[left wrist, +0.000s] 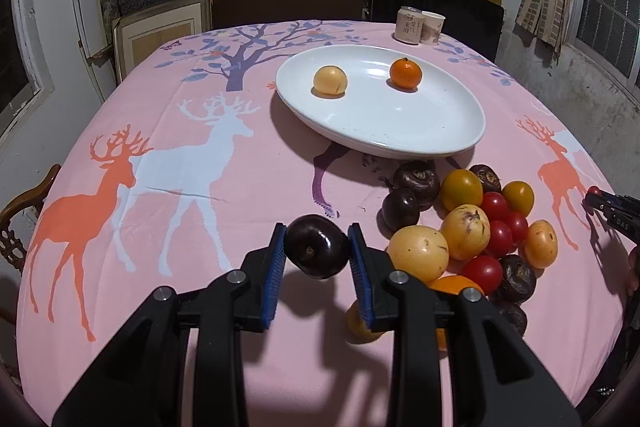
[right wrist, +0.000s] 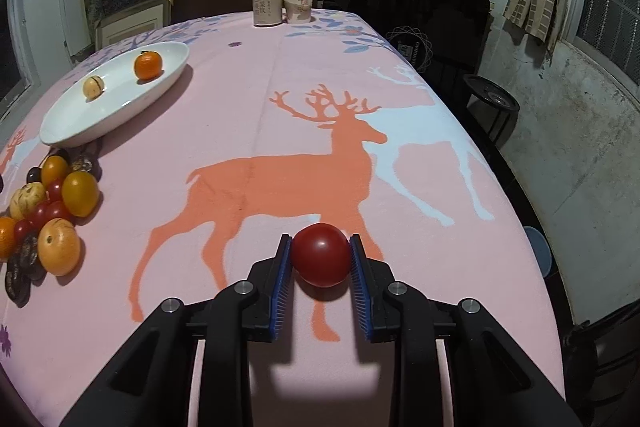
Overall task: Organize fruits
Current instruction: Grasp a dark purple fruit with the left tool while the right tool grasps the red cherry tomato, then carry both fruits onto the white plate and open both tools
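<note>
A dark purple fruit (left wrist: pixel 317 246) sits clamped between the blue pads of the left gripper (left wrist: pixel 317 251), lifted clear of the pink deer-print tablecloth (left wrist: pixel 192 131), with its shadow on the cloth below. From that fruit, at about two o'clock and close by, lies the loose pile of fruits (left wrist: pixel 472 227): pale yellow ones, small red tomatoes, orange-yellow tomatoes and dark wrinkled ones, all touching or nearly so. At about one o'clock, beyond the pile, stands the white oval plate (left wrist: pixel 400 131), its near rim just beside the dark fruits at the pile's far edge. On the plate rest a pale yellow fruit (left wrist: pixel 330 82) and an orange mandarin (left wrist: pixel 405 73), apart from each other. At the table's far edge, past the plate, a can (left wrist: pixel 409 25) and a paper cup (left wrist: pixel 432 27) stand upright side by side. In the right wrist view the right gripper (right wrist: pixel 320 257) is closed on a red tomato (right wrist: pixel 320 254), both pads pressing its sides, down at the cloth over the orange deer print; the pile shows at nine o'clock from it and the plate at ten o'clock, well apart.
</note>
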The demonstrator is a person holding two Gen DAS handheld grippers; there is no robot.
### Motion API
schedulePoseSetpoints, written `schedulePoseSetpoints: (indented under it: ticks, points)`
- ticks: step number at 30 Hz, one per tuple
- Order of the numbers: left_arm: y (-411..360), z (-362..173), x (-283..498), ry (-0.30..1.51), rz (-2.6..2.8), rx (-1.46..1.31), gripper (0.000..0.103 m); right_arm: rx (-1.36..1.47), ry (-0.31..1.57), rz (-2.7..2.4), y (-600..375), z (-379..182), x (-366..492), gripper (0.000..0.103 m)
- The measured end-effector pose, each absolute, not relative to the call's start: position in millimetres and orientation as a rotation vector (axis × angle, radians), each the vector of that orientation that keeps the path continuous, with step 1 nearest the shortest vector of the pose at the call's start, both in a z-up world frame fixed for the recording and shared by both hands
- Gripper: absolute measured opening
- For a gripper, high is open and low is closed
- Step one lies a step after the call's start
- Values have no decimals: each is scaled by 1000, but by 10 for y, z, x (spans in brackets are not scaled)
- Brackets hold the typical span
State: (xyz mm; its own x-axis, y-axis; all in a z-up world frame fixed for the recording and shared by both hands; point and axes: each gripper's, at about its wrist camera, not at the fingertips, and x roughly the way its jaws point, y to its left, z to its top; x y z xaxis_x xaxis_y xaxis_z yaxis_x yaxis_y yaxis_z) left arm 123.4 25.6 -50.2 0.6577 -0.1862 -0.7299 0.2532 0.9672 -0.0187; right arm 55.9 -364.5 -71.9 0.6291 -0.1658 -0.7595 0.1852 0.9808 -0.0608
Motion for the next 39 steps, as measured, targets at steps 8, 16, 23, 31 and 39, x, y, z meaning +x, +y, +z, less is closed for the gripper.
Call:
schedulePoseSetpoints:
  ticks: [8,16,23,31,39]
  points:
    - [293,-493,1150,812,-241,78,30,-6,847,-101,-3266,-582,490,29]
    - [368,-440,1082,797,-236,68,30,-35,828,-2,-2887,-451,422,29]
    - [362,-352,1075,778,-248,65,30,-43,817,40,-2716,-341,457,29]
    - [116,-68,1410,741,-291,102,30,-65,733,107,-2545,131,846,29]
    - [-362,-38,2165,769,-324,134,31,-34,725,205,-2297,378,1699,29]
